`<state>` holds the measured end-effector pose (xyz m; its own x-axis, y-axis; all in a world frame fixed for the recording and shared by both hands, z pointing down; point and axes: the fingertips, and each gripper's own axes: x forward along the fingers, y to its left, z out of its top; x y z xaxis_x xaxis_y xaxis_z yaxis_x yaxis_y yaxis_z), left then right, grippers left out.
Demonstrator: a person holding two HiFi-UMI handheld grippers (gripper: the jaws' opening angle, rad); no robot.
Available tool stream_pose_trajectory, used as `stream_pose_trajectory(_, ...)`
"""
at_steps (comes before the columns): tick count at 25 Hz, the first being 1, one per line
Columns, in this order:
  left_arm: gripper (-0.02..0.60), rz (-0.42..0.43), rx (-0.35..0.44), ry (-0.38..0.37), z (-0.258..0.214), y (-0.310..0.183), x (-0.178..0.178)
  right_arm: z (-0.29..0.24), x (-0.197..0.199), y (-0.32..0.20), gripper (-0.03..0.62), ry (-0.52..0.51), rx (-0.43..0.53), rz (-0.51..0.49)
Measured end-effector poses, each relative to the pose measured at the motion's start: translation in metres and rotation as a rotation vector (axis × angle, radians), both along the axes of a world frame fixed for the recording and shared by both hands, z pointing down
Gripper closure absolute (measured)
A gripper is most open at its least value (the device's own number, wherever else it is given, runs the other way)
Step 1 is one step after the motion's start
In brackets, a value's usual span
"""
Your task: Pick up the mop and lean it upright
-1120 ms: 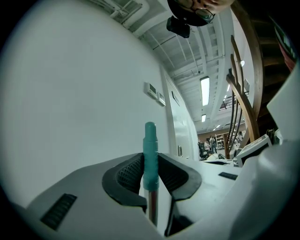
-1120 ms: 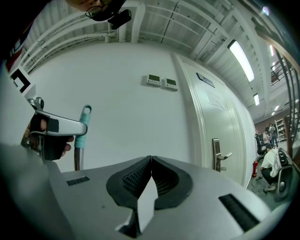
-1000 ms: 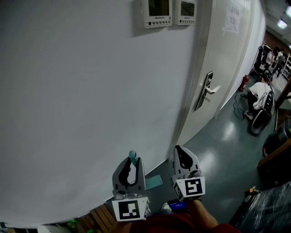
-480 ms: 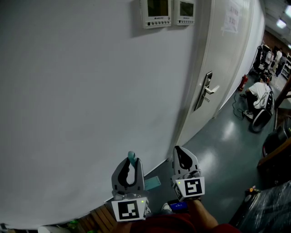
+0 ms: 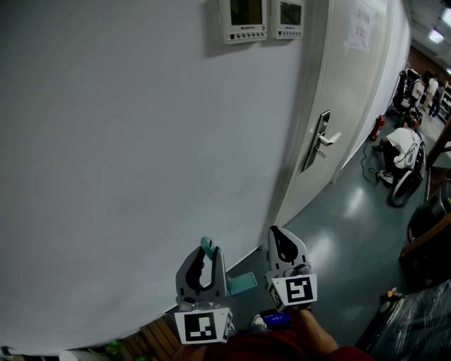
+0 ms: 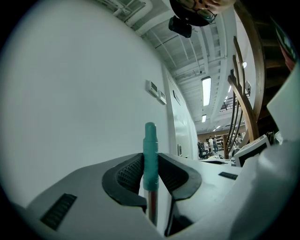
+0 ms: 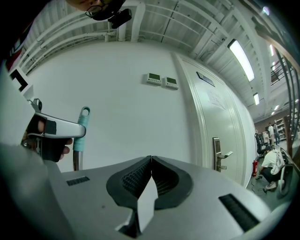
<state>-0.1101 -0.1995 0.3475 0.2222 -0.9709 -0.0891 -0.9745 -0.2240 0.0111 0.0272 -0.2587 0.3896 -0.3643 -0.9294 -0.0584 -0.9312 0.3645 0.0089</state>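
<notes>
1. I count two grippers, both mine. My left gripper [image 6: 151, 164] and my right gripper [image 7: 151, 161] sit side by side, low in the head view.
2. There is one mop [image 6: 150, 145], two small wall panels [image 5: 243, 20] side by side high on the wall [image 5: 127, 155], and one door [image 5: 345, 92] with a single lever handle [image 5: 325, 139].
3. My left jaws stand only a narrow way apart, pressed on the mop's handle from both sides. My right jaws meet tip to tip with nothing between them.
4. The mop's long axis runs upright. Its teal end pokes up above my left jaws and the shaft drops down between them.
5. It stands close in front of the wall, left of the door. I cannot tell whether it touches the wall.
6. The handle's top is a round teal sleeve, smooth, ending in a small loop. Below it the shaft is bare, shiny metal tube.
7. My pads are black and ribbed, set in pale grey shells. The wall is plain white and matte.
</notes>
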Motion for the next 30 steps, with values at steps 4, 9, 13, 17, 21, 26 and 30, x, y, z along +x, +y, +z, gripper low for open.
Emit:
stream_pose_trajectory(4, 0.474, 0.01, 0.002, 0.012, -0.001, 0.002, 0.003, 0.002, -0.001, 0.001, 0.577, -0.005, 0.001, 0.0)
stream_pose_trajectory(9, 0.476, 0.02, -0.002, 0.014, 0.0, 0.001, 0.007, 0.002, 0.001, 0.001, 0.577, -0.007, -0.017, 0.006)
stream_pose_trajectory(13, 0.476, 0.026, -0.009, 0.029, 0.001, 0.002, 0.011, 0.004, 0.004, 0.002, 0.577, -0.003, -0.021, 0.011)
stream_pose_trajectory(17, 0.476, 0.03, -0.01, 0.022, 0.004, 0.003, 0.014, 0.004, 0.005, 0.003, 0.577, 0.0, -0.018, 0.006)
stream_pose_trajectory(21, 0.474, 0.029, -0.024, 0.016, 0.014, 0.001, 0.016, 0.008, 0.005, 0.002, 0.577, 0.004, -0.003, -0.016)
stream_pose_trajectory(26, 0.476, 0.028, -0.047, 0.008, 0.033, 0.003, 0.016, 0.01, 0.006, 0.002, 0.577, 0.001, -0.019, -0.003)
stream_pose_trajectory(30, 0.476, 0.033, -0.077, 0.006, 0.052, 0.004, 0.018, 0.007, 0.005, 0.002, 0.577, 0.007, -0.008, -0.011)
